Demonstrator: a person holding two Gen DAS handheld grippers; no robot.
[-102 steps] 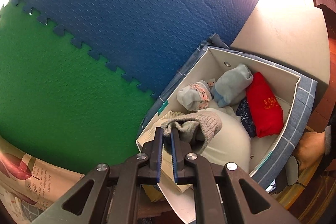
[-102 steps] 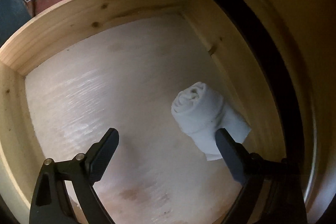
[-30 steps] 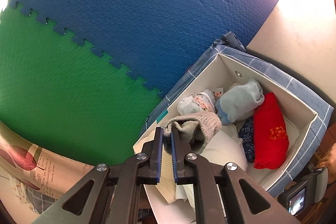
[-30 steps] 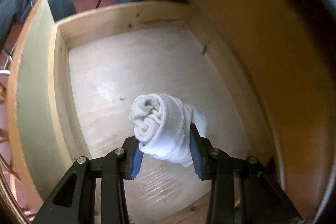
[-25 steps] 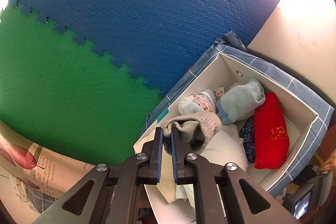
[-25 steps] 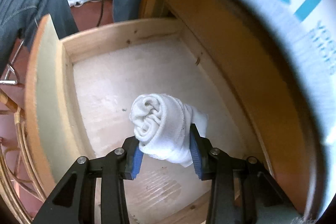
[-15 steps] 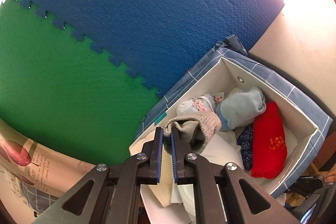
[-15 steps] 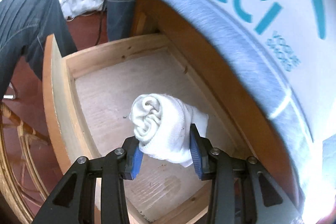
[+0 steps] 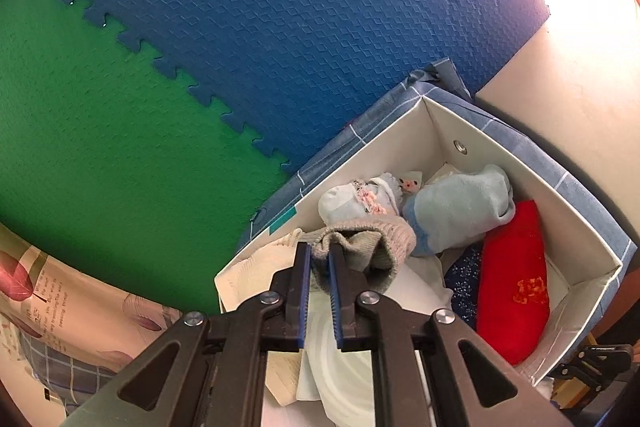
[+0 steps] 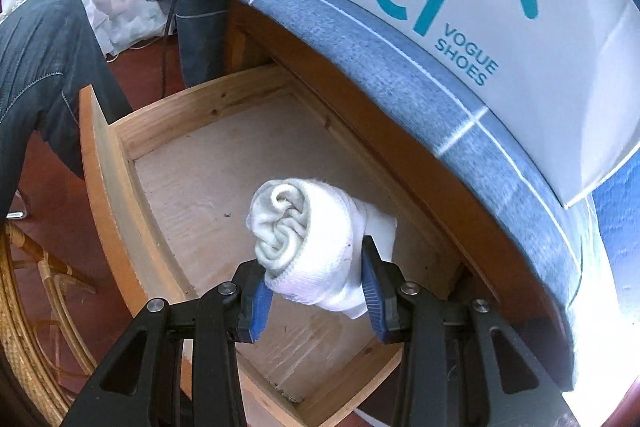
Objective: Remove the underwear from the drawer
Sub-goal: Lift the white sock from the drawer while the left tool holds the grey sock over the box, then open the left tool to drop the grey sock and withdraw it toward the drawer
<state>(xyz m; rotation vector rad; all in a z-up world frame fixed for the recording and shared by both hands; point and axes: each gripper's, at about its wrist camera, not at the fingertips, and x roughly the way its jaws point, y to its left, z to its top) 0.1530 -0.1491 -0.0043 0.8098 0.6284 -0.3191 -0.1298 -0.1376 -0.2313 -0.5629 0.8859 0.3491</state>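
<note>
Above one wooden drawer [image 10: 208, 187], right gripper [image 10: 316, 303] clamps one white roll [image 10: 308, 243]

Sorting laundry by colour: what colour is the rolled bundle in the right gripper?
White rolled bundle, clearest in the right wrist view.

Blue [image 9: 320, 7] and green foam mats [image 9: 100, 147]
</note>
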